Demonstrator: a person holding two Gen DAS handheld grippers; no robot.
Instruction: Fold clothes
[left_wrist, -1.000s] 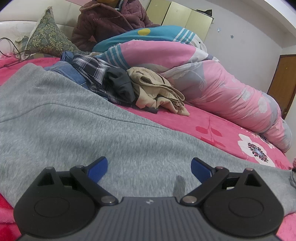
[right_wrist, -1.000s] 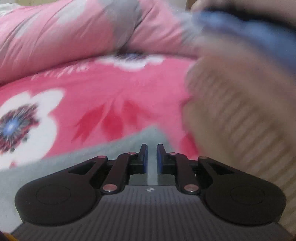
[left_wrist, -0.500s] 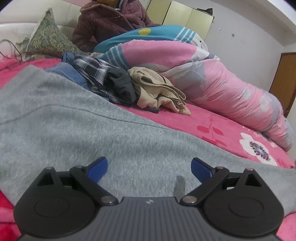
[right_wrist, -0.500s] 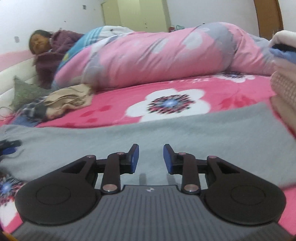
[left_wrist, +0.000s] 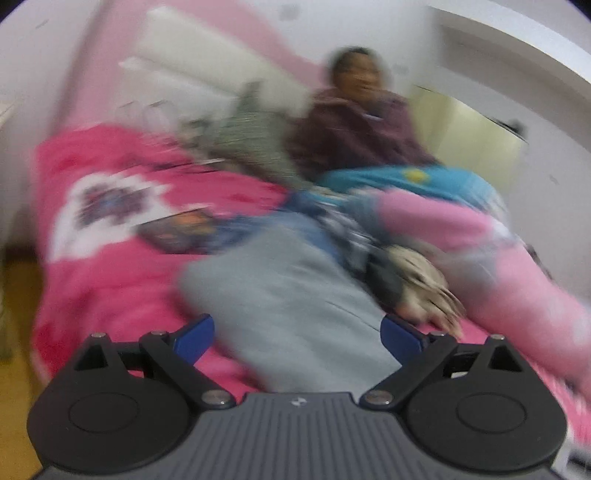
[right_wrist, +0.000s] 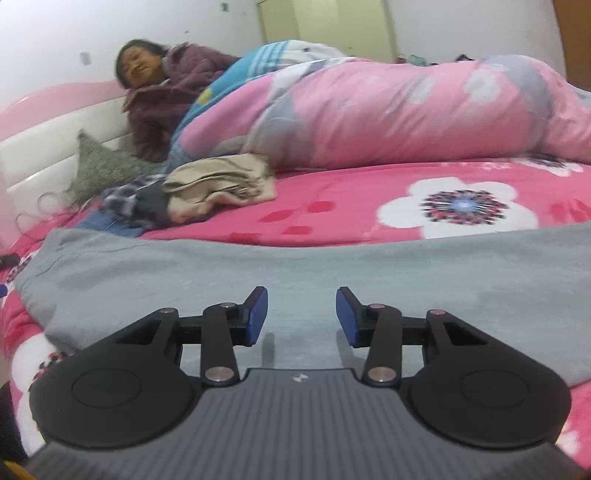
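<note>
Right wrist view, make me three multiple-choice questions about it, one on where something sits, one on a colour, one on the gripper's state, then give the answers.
1. Where is the beige garment?
A. on the grey garment
B. on the pink bedspread, by the plaid clothes
C. on the floor

2. What colour is the garment spread under the right gripper?
A. grey
B. blue
C. beige

3. How do the right gripper's jaws stand?
A. shut on cloth
B. fully shut, empty
C. open, nothing between them

Answers:
1 B, it lies on the bedspread next to the plaid clothes.
2 A, the grey garment fills the foreground.
3 C, the jaws have just been opening and only a clear gap shows between the blue pads.
</note>
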